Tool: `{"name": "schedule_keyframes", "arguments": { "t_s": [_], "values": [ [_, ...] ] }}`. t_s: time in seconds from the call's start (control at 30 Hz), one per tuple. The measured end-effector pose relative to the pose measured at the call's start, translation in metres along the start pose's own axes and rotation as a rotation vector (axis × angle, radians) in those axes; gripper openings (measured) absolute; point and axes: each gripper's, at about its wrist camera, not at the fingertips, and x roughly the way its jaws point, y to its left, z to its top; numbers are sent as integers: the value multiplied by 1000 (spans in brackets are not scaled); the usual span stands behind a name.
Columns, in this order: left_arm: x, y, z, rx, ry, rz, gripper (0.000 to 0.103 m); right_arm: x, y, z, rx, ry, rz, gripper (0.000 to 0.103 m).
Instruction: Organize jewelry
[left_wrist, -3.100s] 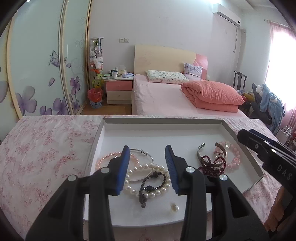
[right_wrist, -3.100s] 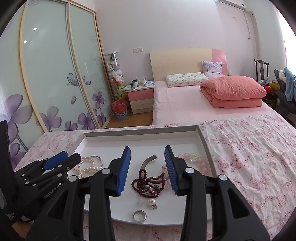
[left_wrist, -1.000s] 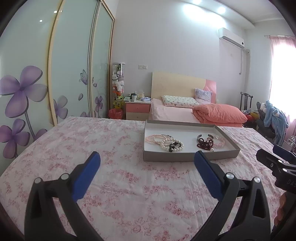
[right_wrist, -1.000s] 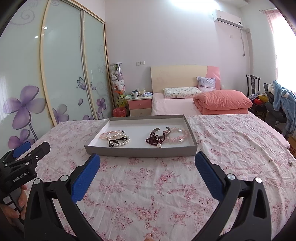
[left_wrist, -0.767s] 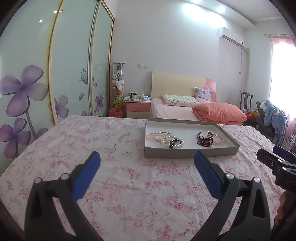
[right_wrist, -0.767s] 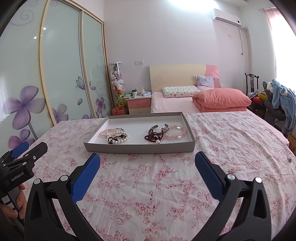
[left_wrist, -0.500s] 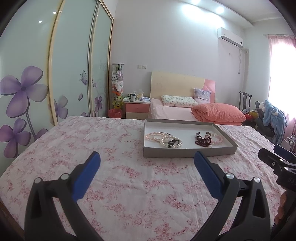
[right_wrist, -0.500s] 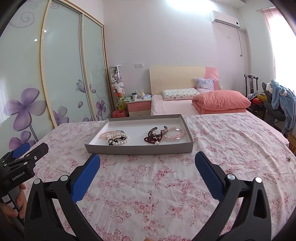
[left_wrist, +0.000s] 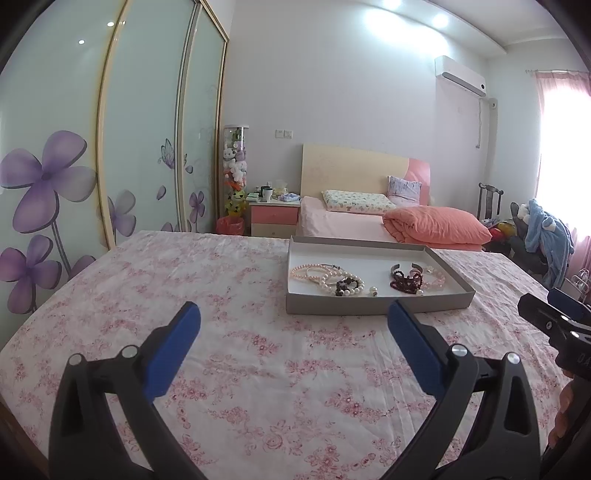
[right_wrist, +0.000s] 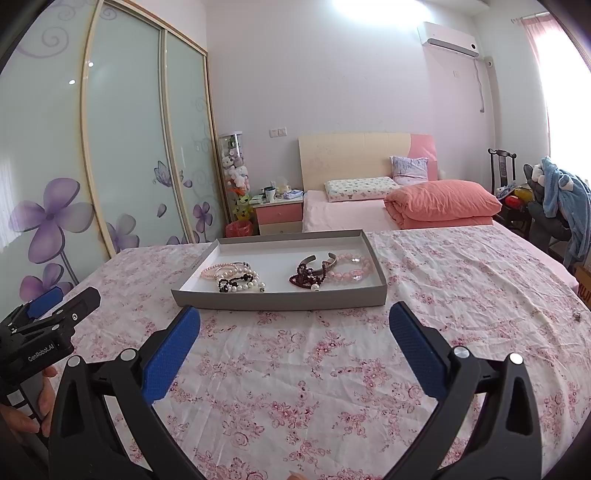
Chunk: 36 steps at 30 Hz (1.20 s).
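**Both grippers pulled back and wide open, jewelry in the tray**

Three seconds ago each gripper hung right over the tray with its jaws narrowed around the jewelry; now both sit well back over the cloth with jaws spread wide and nothing between them. Over the last second the view barely changes.

Nearest, the left gripper (left_wrist: 293, 321) shows black plastic arms tipped with blue textured pads (left_wrist: 173, 350), fully apart and empty. The right gripper (right_wrist: 294, 323) looks the same: wide open, holding nothing. Under both lies a white cloth (left_wrist: 229, 295) printed with pink flowers, slightly creased.

Further on rests the tray (right_wrist: 280, 300), a shallow grey rectangular box with a white floor. On its left side lie a pink bead bracelet (right_wrist: 211, 271), a thin metal bangle, a white pearl bracelet (right_wrist: 243, 275) and a dark bead strand (right_wrist: 225, 283), overlapping. On its right side lie a metal cuff (right_wrist: 308, 260), a dark red bead strand (right_wrist: 304, 277) and a chunky pale pink bracelet (right_wrist: 351, 269), touching one another.

The right view catches the left gripper at its lower left edge, with a hand (right_wrist: 44, 395) on its handle. The left view shows the right gripper's tip at its right edge and part of a hand (left_wrist: 561, 413) below it.

Beyond stand a pink bed (right_wrist: 369, 214), a nightstand and sliding glass doors (left_wrist: 140, 129) with purple flowers.
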Motion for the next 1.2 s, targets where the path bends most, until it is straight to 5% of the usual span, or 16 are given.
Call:
{"name": "schedule_keyframes", "arguments": {
  "t_s": [1.2],
  "values": [
    [5,-1,-4,0,14,-2,99,4,3,-1,4,13,2,101]
  ]
}}
